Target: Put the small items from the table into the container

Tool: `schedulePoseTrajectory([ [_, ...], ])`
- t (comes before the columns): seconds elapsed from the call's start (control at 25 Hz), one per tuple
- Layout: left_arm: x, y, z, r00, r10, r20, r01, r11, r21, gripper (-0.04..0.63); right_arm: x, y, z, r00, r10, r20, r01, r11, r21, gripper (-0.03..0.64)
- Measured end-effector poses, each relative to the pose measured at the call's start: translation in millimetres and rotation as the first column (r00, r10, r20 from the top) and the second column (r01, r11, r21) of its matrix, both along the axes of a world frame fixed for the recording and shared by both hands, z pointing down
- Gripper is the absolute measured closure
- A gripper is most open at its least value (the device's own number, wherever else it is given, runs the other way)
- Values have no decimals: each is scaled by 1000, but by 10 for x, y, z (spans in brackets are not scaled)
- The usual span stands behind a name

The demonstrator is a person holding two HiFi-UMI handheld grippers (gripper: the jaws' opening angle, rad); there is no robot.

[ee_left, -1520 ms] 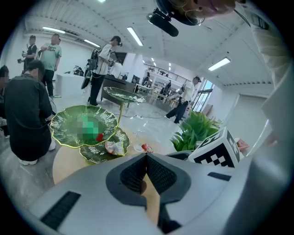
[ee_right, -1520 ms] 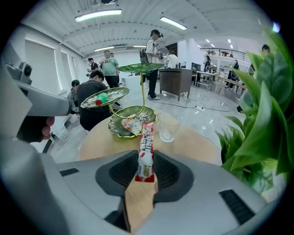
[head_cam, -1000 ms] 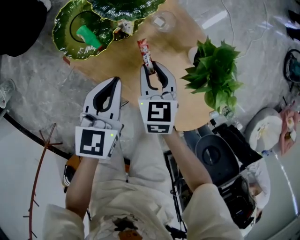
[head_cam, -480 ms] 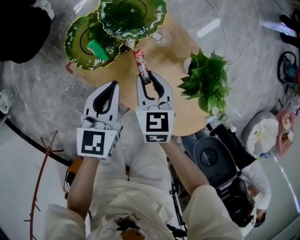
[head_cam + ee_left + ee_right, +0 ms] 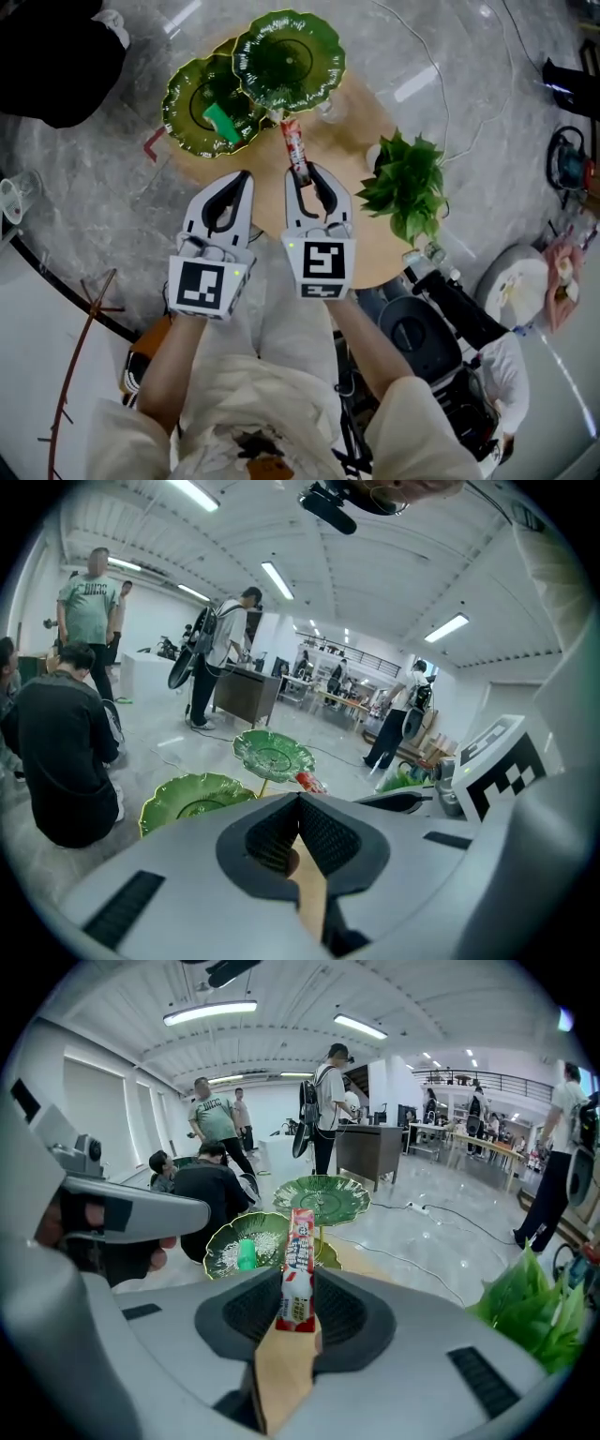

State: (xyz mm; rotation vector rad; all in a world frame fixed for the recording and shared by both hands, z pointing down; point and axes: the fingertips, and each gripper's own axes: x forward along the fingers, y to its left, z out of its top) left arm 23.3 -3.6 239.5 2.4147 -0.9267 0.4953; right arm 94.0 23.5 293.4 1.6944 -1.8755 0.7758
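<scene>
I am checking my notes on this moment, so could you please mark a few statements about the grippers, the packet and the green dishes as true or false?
1. The right gripper is shut on a red-and-white packet. True.
2. The left gripper holds the small green item. False: it is shut with nothing in it, and the green item lies in the lower green dish.
3. The packet already lies in a green dish. False: it stands clamped in the right gripper.
4. A potted plant stands on the wooden table, to the right of the right gripper. True.
</scene>
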Motion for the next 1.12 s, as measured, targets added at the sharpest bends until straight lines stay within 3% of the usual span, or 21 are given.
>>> schedulePoseTrajectory([
  [1.12,-249,-587,-124,1000,8,-23,-7,1000,14,597,-144,-1223,-192,998,17,-57,-11,995,103,508],
])
